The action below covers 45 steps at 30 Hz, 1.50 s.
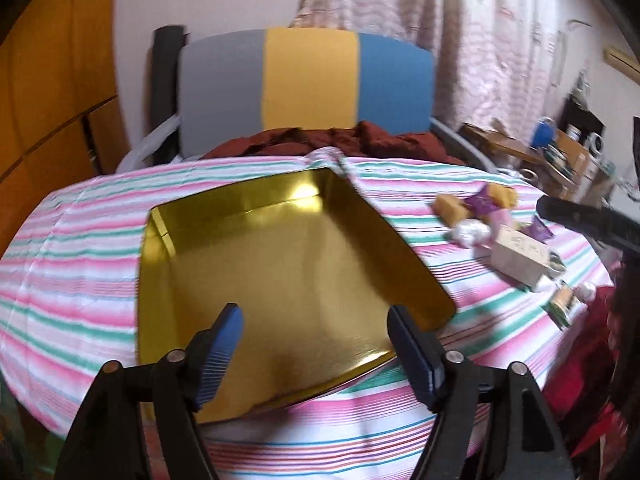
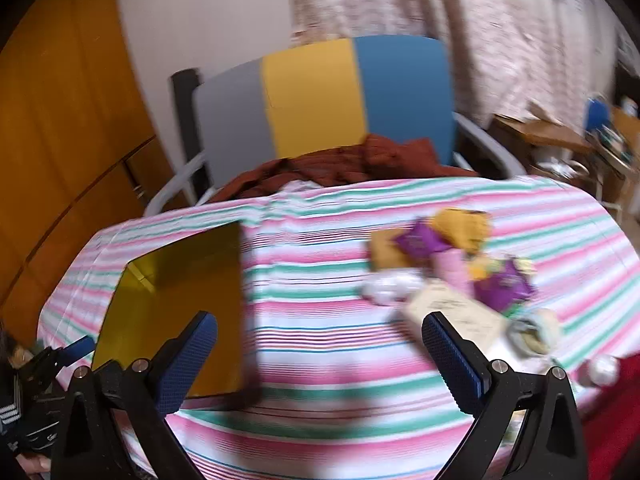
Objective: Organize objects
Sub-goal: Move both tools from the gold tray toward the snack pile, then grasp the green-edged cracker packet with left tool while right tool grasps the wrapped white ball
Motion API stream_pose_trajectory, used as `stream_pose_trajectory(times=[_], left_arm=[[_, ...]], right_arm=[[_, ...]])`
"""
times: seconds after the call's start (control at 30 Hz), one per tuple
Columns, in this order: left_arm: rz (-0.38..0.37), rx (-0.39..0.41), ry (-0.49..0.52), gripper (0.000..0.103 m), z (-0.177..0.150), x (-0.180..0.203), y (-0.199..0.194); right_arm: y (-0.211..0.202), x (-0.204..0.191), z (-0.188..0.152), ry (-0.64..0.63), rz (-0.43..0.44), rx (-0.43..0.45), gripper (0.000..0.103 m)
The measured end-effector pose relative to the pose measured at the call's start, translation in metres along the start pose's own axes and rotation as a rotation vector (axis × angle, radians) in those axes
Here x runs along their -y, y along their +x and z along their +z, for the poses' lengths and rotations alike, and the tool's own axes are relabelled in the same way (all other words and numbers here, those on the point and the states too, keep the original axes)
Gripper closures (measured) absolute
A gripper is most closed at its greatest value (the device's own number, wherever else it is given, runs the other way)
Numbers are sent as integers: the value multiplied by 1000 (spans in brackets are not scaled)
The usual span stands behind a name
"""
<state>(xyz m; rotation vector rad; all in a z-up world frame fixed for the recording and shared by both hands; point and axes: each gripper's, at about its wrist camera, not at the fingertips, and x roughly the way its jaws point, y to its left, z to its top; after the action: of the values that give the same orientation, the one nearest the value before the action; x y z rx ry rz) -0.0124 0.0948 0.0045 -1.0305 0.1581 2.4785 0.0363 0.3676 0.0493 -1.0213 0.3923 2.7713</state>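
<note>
Overhead, the left tongs [image 1: 314, 320] are held above the near part of the gold tin [image 1: 280, 256], spread wide with nothing between the blue pads. The right tongs [image 2: 320, 332] are likewise spread wide and empty, poised over the striped cloth of the bench [image 2: 320, 280] to the right of the tin. The tin is seen lying flat and open on the bench, its long axis running from the near edge toward the striped chair [image 1: 308, 80] behind. To the right of the tin, well apart from it, a heap of wrapped snacks [image 2: 420, 240] is found, with a pale box [image 2: 460, 308] lying at its near side; the box's long axis is angled away from the tin. Much of this heap is blurred.
</note>
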Motion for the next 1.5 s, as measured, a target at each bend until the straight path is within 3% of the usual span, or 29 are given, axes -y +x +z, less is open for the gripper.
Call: stream_pose_trajectory(times=[0.27,0.4,0.53,0.73,0.87,0.97,1.5], left_arm=[[-135,-8,78,22,19,47,14],[-193,-62,115,23,27,74,31],[-320,-146,181,24,29,114,48],[-510,-174,417,25,21,198,60],[-586,-195,515,27,17,238,70],[-614,-218,571,32,15,264,81],[-728,-323,742,38,5,351,132]], right_arm=[[-56,123,7,234,-190,38,0],[-73,162,0,291,-258,41,0],[-87,187,-2,314,-288,50,0],[-99,211,-2,323,-332,49,0],[-98,227,-10,343,-343,28,0],[-96,237,-17,362,-345,13,0],[-81,268,-24,386,-348,-47,0]])
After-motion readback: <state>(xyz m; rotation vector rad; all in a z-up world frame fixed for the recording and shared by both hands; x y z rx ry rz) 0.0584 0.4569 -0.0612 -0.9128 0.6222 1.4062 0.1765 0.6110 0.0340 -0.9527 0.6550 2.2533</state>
